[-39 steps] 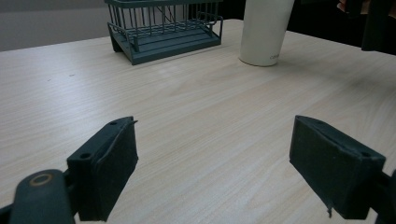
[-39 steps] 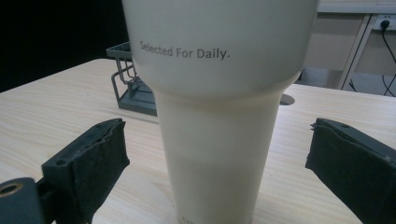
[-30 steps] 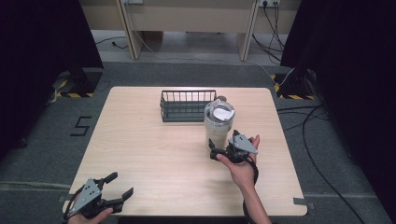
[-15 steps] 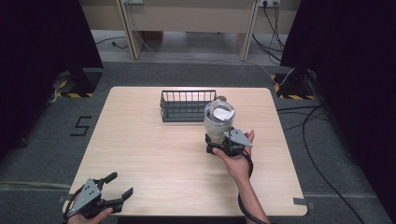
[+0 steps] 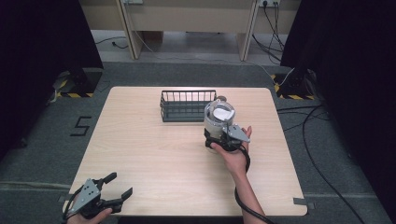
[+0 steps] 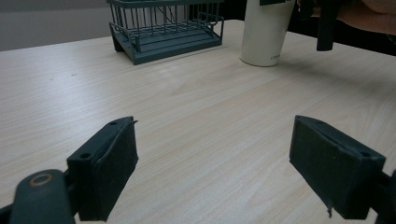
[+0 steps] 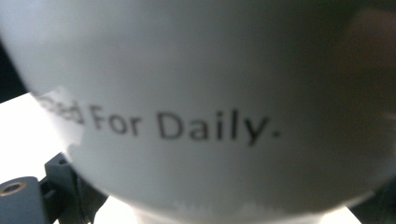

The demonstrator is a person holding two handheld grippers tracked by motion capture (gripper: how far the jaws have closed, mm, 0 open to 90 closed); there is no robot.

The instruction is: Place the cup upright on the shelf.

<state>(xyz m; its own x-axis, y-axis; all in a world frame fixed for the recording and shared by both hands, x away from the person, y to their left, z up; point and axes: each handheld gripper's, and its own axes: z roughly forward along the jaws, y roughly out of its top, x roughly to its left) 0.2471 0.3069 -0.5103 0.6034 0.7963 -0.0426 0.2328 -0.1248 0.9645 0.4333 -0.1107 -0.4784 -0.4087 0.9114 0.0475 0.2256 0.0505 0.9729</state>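
A tall white cup (image 5: 218, 116) with a clear lid stands on the wooden table (image 5: 154, 154), right of centre. My right gripper (image 5: 215, 139) is pressed up against the cup's near side, low down, jaws spread. In the right gripper view the cup's wall (image 7: 210, 93), printed "For Daily.", sits just ahead. In the left gripper view one of the right gripper's fingers (image 6: 325, 28) hangs a little apart from the cup (image 6: 266, 32). My left gripper (image 5: 119, 185) rests open at the table's near left corner, with nothing between its pads (image 6: 109, 172).
A dark wire basket (image 5: 187, 106) with nothing in it stands just left of the cup, toward the far edge, also seen in the left gripper view (image 6: 163, 28). Bare tabletop stretches between the left gripper and the cup. Cables lie on the floor to the right.
My right gripper has moved forward and left, from a little short of the cup to right against its lower side. The left gripper has stayed still.
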